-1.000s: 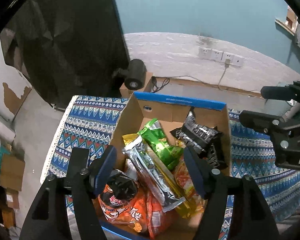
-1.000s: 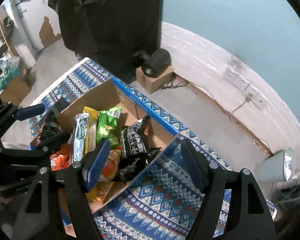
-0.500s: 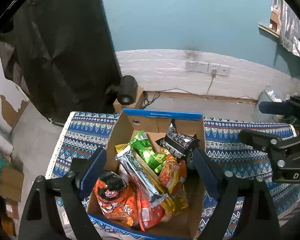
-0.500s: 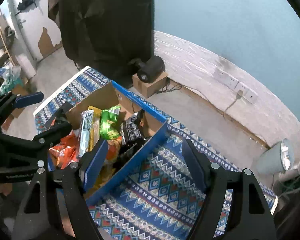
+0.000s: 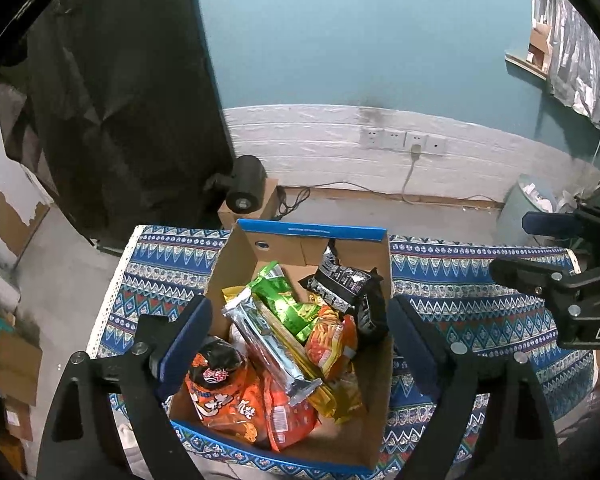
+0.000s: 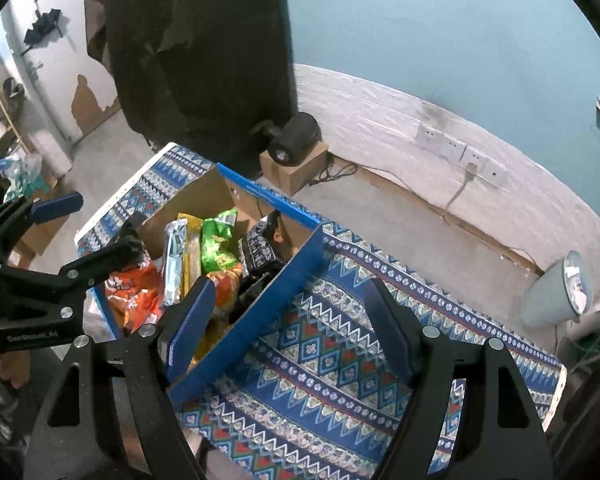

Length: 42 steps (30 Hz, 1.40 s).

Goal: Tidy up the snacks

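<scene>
A cardboard box with blue edges (image 5: 320, 232) stands on a blue patterned cloth (image 5: 480, 304). It holds several snack packs: an orange bag (image 5: 224, 396), a silver pack (image 5: 268, 340), a green pack (image 5: 288, 300), a black pack (image 5: 348, 284). My left gripper (image 5: 300, 344) is open and empty, above the box. My right gripper (image 6: 288, 320) is open and empty, above the cloth by the box's right wall (image 6: 260, 320). The snacks also show in the right wrist view (image 6: 216, 244).
The cloth (image 6: 340, 360) covers a low table. Behind it are a concrete floor, a black lamp on a small box (image 5: 246, 188), wall sockets (image 5: 404, 142) and a pale bin (image 6: 556, 292). A dark curtain (image 5: 120, 100) hangs at the left.
Both grippers have risen and pulled back from the box, so more of the box and cloth shows. The left jaws have opened wider. The snacks have not moved.
</scene>
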Each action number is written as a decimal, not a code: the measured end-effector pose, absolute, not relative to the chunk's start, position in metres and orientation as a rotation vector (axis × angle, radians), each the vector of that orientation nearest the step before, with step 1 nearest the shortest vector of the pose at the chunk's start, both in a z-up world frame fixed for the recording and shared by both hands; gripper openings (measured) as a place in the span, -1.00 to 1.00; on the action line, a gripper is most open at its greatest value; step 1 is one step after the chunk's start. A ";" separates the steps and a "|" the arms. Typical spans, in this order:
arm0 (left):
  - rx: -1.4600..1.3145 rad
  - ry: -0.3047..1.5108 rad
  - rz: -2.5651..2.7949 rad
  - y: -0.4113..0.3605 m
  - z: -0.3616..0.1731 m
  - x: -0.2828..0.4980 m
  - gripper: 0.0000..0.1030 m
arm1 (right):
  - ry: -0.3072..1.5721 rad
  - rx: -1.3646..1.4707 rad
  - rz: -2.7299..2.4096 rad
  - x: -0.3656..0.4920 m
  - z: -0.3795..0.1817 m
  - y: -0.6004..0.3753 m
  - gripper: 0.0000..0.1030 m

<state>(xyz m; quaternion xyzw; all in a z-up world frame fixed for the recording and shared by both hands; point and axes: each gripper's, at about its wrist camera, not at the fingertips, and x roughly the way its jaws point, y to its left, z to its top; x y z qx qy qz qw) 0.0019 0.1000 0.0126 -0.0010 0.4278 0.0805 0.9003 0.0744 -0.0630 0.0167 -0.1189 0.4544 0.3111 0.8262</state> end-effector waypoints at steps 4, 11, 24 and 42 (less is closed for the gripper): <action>-0.005 0.899 0.154 0.096 0.010 0.004 0.76 | 0.968 -0.254 0.663 0.073 0.015 -0.065 0.48; 0.005 0.906 0.145 0.089 0.010 0.004 0.76 | 0.986 -0.240 0.645 0.076 0.011 -0.071 0.48; 0.022 0.911 0.135 0.082 0.009 0.005 0.76 | 0.994 -0.241 0.645 0.073 0.009 -0.075 0.48; 0.014 0.924 0.128 0.081 0.006 0.005 0.76 | 1.006 -0.236 0.642 0.069 0.006 -0.075 0.48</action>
